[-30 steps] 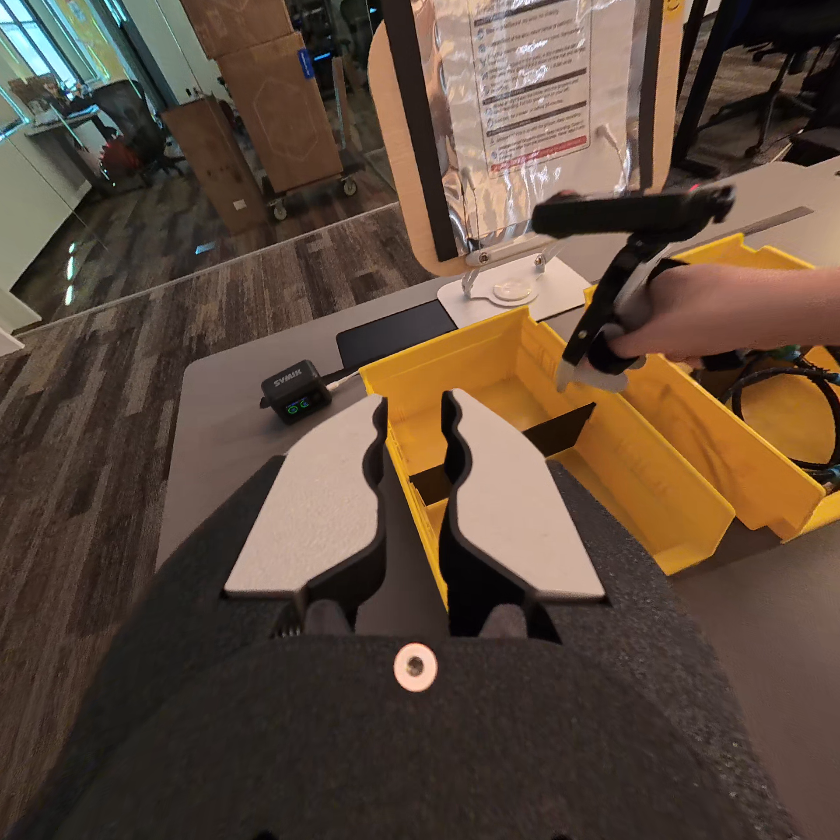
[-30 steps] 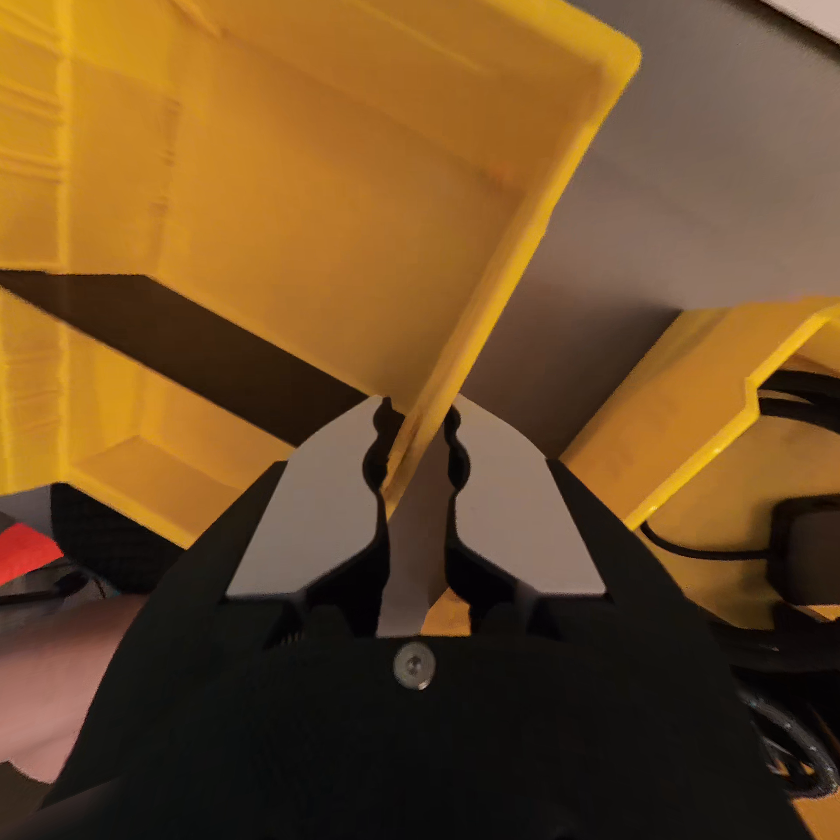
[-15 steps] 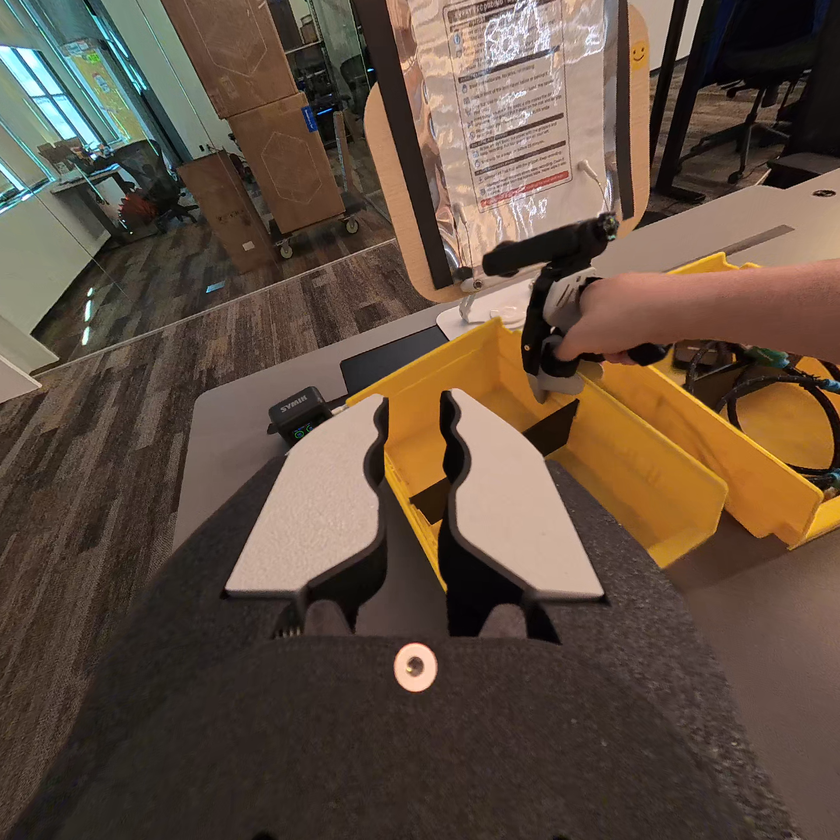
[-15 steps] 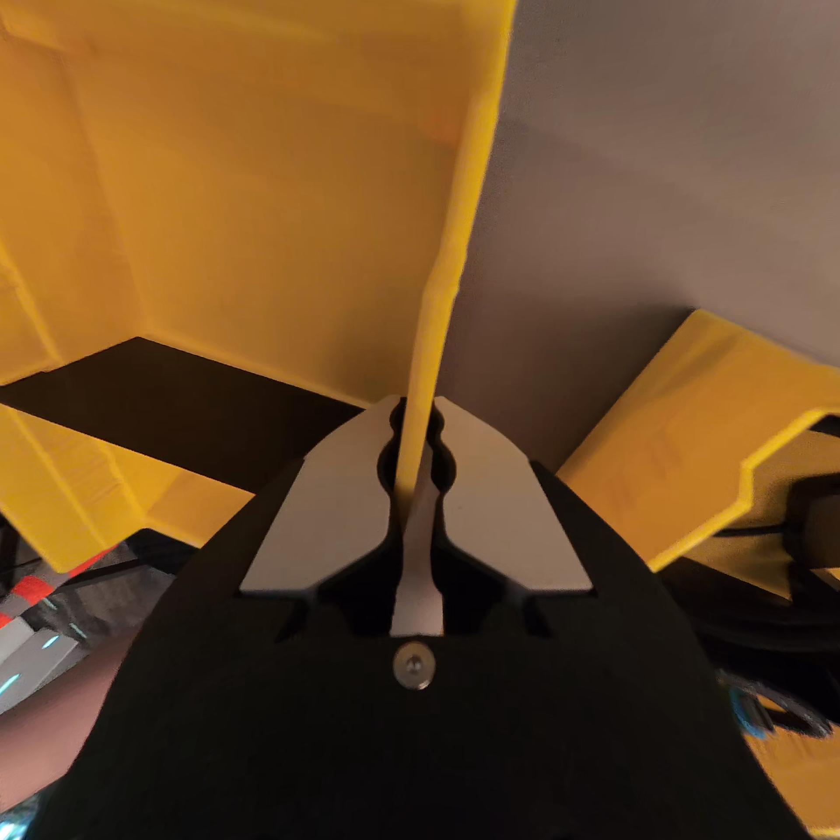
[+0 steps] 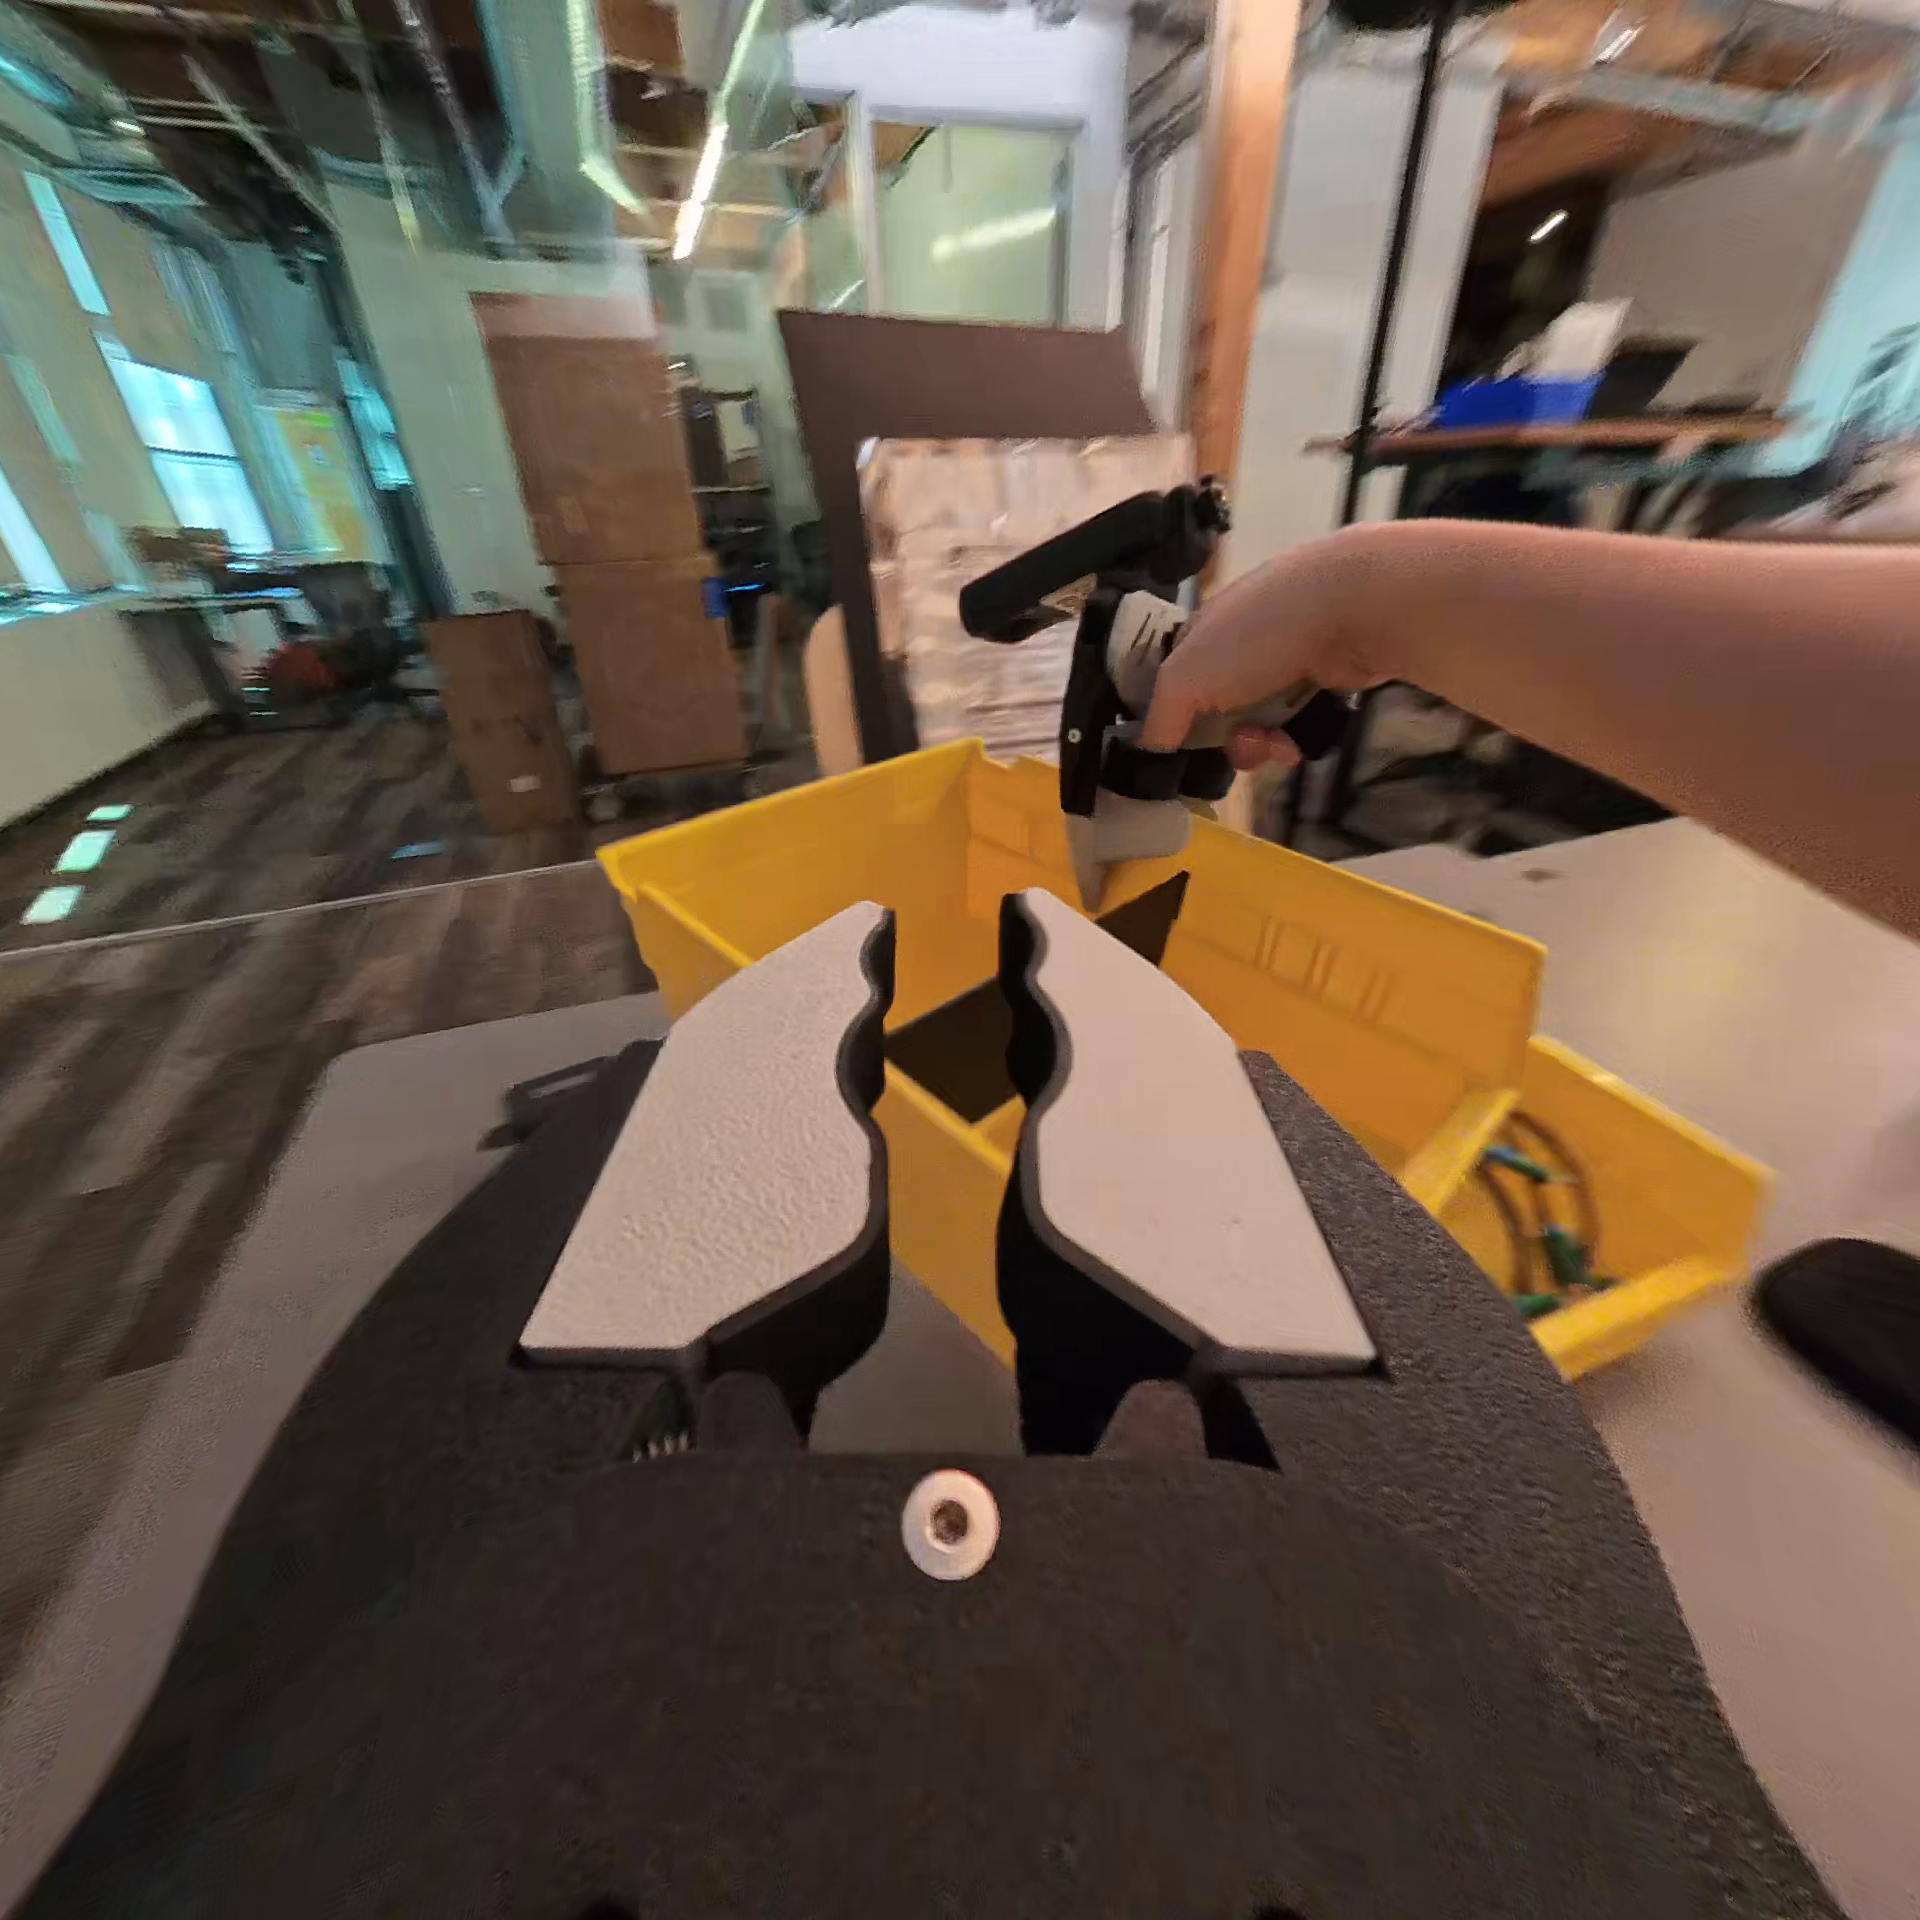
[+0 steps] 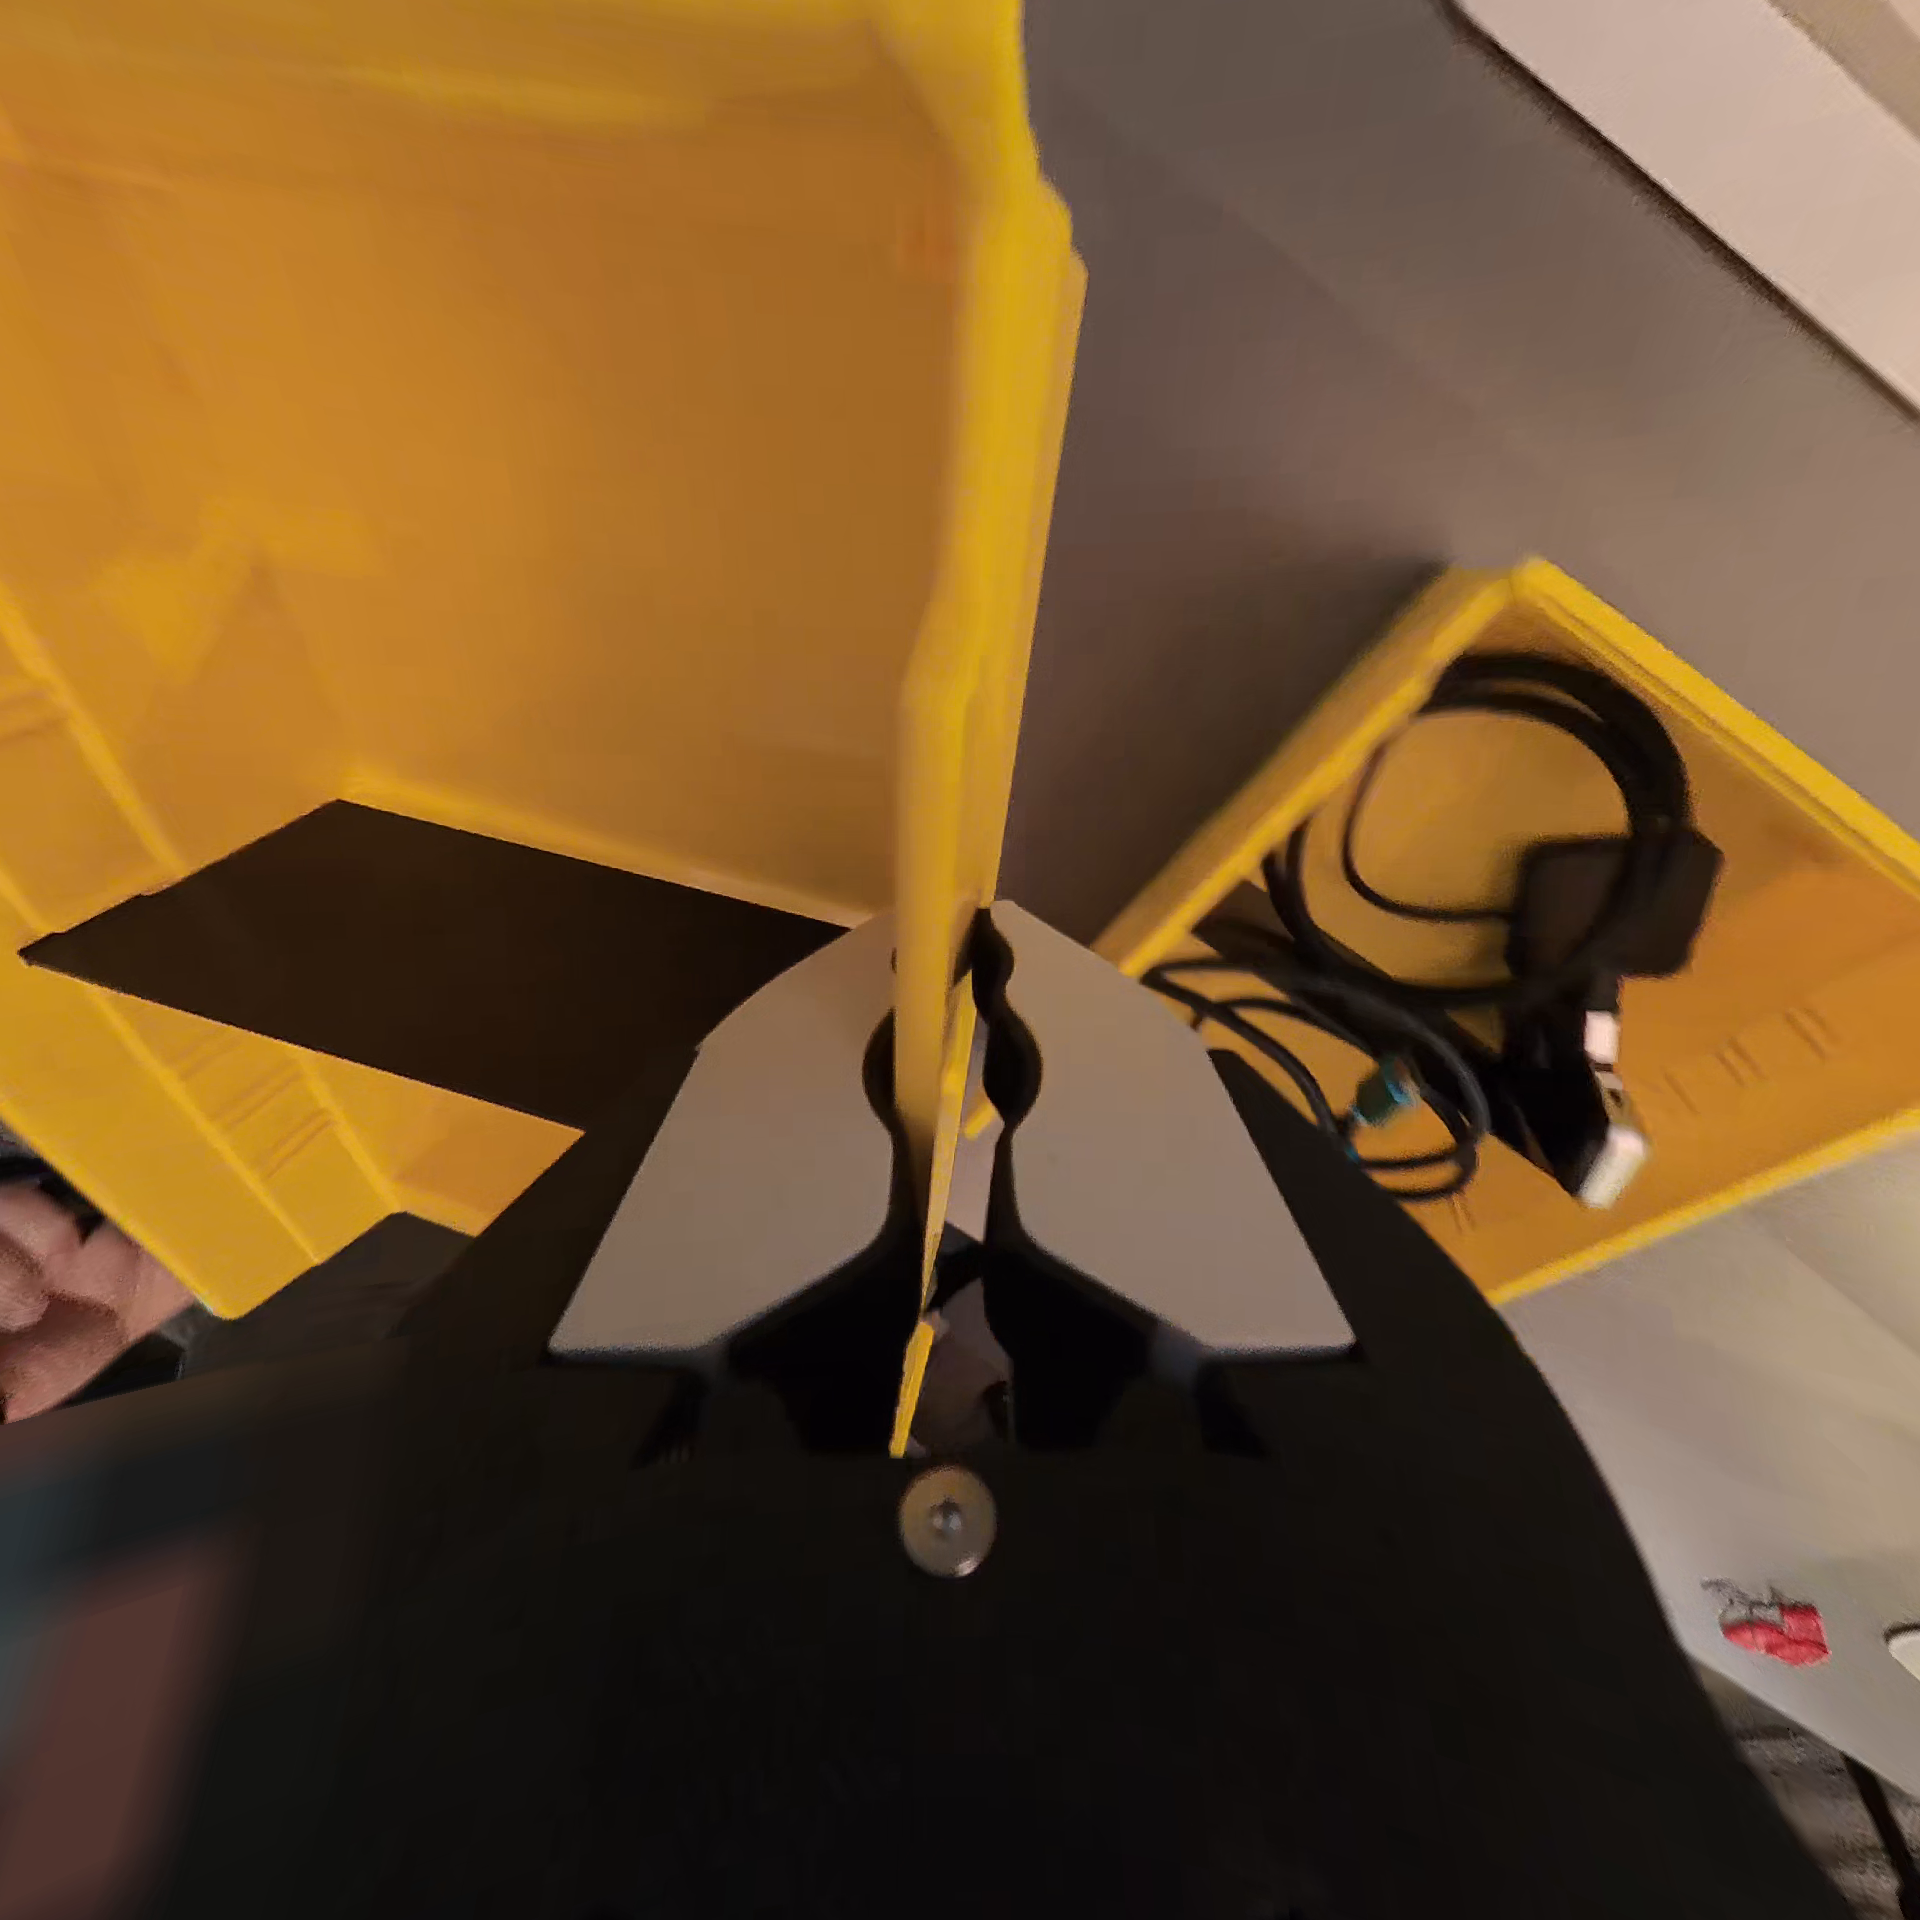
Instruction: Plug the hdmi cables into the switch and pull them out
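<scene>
The right gripper (image 6: 940, 997) is clamped on the wall of an empty yellow plastic bin (image 6: 623, 468), being lifted, seemingly; black coiled HDMI cables (image 6: 1475, 935) lie binned at three o'clock. The left gripper (image 5: 943, 966) is held narrowly parted, empty. Setting the bin aside is judged next.

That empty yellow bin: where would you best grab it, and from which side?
By the thin upright side wall of the yellow bin, from above, fingers straddling the rim. The right gripper pinches it exactly so.

Bins (image 5: 1351, 977): yellow, black floor panel.
Cables (image 6: 1455, 831): black, teal-banded.
Desk (image 5: 1714, 956): plain grey.
Jaws: light grey faces, black edging.
Floor (image 5: 208, 997): dark wood-plank pattern.
</scene>
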`<state>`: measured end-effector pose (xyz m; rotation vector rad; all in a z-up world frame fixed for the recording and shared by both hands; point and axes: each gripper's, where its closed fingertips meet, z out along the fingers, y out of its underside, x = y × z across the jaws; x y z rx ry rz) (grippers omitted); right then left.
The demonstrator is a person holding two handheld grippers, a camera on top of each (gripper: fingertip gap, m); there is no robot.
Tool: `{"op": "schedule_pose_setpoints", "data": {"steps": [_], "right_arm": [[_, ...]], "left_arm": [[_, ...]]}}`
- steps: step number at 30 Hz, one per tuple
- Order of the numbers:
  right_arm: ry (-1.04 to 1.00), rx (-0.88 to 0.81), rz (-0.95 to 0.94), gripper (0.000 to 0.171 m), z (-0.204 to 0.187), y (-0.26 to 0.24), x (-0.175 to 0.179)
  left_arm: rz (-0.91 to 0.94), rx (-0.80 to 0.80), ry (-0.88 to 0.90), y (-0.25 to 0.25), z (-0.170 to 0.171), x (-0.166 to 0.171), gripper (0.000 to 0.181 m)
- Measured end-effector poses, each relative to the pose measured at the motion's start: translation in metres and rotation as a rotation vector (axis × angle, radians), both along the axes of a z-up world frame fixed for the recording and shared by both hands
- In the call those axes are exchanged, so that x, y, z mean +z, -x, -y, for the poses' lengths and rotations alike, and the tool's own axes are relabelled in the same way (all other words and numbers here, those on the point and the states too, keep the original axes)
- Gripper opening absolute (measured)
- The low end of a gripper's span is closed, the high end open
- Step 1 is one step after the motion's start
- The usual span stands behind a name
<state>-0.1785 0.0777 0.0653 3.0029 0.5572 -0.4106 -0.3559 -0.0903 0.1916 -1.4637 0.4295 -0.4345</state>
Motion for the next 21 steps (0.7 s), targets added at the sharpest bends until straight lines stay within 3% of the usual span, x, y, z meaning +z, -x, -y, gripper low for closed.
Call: {"op": "schedule_pose_setpoints", "data": {"steps": [4, 9, 13, 16, 21], "right_arm": [[-0.043, -0.139, 0.02, 0.008, 0.011, -0.107, 0.032], [-0.087, -0.425, 0.017, 0.008, 0.051, -0.275, 0.044], [-0.071, -0.628, -0.075, 0.008, 0.102, -0.38, 0.024], [-0.071, -0.768, -0.11, 0.008, 0.133, -0.443, 0.003], [-0.051, -0.821, -0.144, 0.009, 0.161, -0.499, -0.057]], "left_arm": [[0.012, -0.112, -0.012, -0.012, 0.014, 0.002, 0.035], [-0.094, -0.139, 0.095, -0.036, -0.004, -0.021, 0.039], [-0.289, -0.124, 0.261, -0.065, -0.029, -0.061, 0.039], [-0.35, -0.228, 0.344, -0.106, -0.045, -0.081, 0.039], [-0.486, -0.397, 0.562, -0.179, -0.062, -0.136, 0.047]]}}
